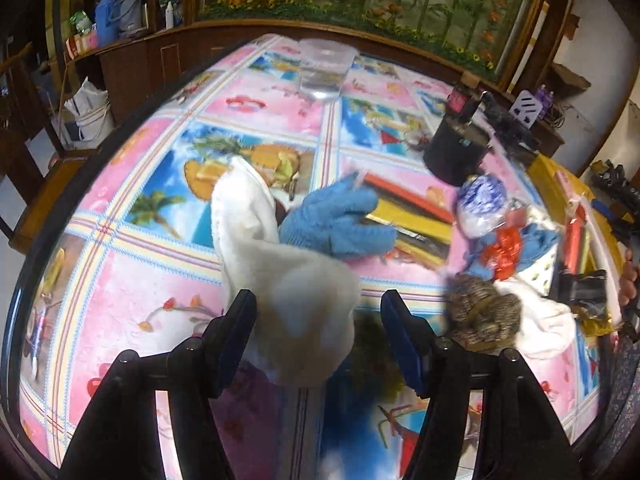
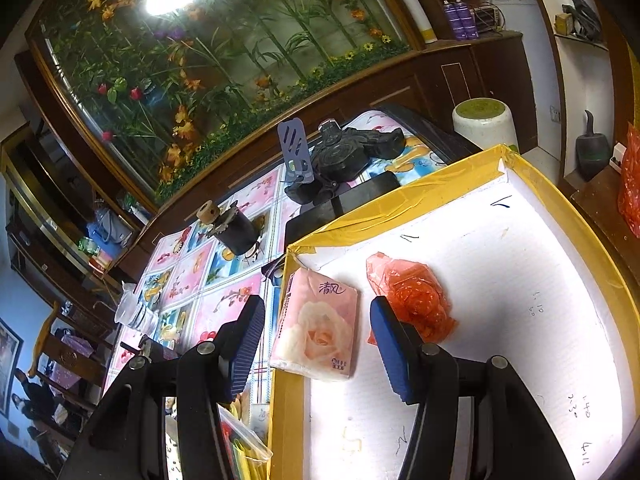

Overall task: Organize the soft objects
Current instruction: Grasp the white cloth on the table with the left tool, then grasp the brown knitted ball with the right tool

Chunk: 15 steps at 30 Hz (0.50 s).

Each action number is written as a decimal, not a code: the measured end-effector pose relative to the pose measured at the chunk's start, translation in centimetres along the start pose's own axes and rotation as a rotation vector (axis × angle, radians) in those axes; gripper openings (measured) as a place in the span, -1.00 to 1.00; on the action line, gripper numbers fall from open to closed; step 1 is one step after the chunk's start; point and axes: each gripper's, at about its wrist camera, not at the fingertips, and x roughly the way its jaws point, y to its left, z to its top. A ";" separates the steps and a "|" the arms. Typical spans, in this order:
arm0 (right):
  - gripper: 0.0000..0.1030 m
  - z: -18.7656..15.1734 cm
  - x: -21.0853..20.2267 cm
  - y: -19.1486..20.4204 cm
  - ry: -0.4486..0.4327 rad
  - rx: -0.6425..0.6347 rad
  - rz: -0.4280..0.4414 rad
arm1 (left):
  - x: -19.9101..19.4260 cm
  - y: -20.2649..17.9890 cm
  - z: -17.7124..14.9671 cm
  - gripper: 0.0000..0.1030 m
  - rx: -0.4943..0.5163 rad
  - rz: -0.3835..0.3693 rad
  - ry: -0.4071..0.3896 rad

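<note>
Left gripper (image 1: pixel 318 332), fingers wide, straddles a white sock (image 1: pixel 280 280) on the bench (image 1: pixel 168 280); blue glove (image 1: pixel 340 220) beyond. Right gripper (image 2: pixel 318 344), fingers wide, hovers over the foam box (image 2: pixel 500 280), holding tissue pack (image 2: pixel 316 324) and orange bag (image 2: pixel 412 296). Sorting looks partly done.

This is a home living room. A dark wood cabinet (image 1: pixel 132 60) holds household clutter beside a large flower mural (image 2: pixel 208 52). A patterned plastic cloth covers the desk (image 1: pixel 132 280).
</note>
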 end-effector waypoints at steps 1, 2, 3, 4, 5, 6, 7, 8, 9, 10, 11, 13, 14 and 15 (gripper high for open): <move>0.14 0.0 -0.1 0.1 -0.005 -0.005 0.004 | 0.1 0.2 0.0 0.24 -0.007 -0.003 -0.002; 0.14 0.0 -0.3 0.3 -0.015 -0.012 0.009 | 0.0 0.4 -0.1 0.24 -0.008 -0.006 -0.007; 0.14 -0.1 -0.6 0.5 -0.029 -0.019 0.018 | 0.0 0.5 -0.1 0.24 -0.006 -0.007 -0.003; 0.14 -0.2 -1.0 0.9 -0.045 -0.026 0.031 | 0.0 0.6 0.0 0.07 -0.002 0.010 -0.003; 0.14 -0.3 -1.4 1.3 -0.061 -0.038 0.051 | 0.0 0.7 0.0 -0.37 -0.003 0.039 -0.013; 0.14 -0.5 -1.9 2.0 -0.085 -0.057 0.077 | -0.1 1.1 -0.1 -0.56 -0.017 0.035 -0.021; 0.14 -0.7 -2.4 2.6 -0.105 -0.075 0.096 | -0.2 1.6 0.0 -0.66 -0.041 -0.001 -0.025; 0.14 -1.1 -3.0 3.5 -0.124 -0.096 0.119 | -0.4 2.2 0.0 -0.67 -0.071 -0.029 -0.038; 0.16 -1.9 -3.7 4.9 -0.147 -0.124 0.157 | -0.7 2.7 0.0 -0.67 -0.097 -0.045 -0.058; 0.19 -2.7 -4.3 6.1 -0.160 -0.151 0.193 | -1.1 3.0 0.1 -0.67 -0.117 -0.064 -0.081; 0.28 -3.6 -4.8 7.6 -0.169 -0.183 0.231 | -1.5 3.3 0.1 -0.67 -0.130 -0.083 -0.108; 0.42 -6.6 -5.5 11.5 -0.165 -0.284 0.335 | -2.1 3.2 0.2 -0.67 -0.138 -0.090 -0.149; 0.45 -8.1 -5.5 13.2 -0.146 -0.338 0.376 | -2.2 3.1 0.2 -0.67 -0.136 -0.094 -0.160; 0.45 -10.1 -5.3 15.5 -0.108 -0.413 0.419 | -2.3 3.0 0.2 -0.67 -0.135 -0.097 -0.169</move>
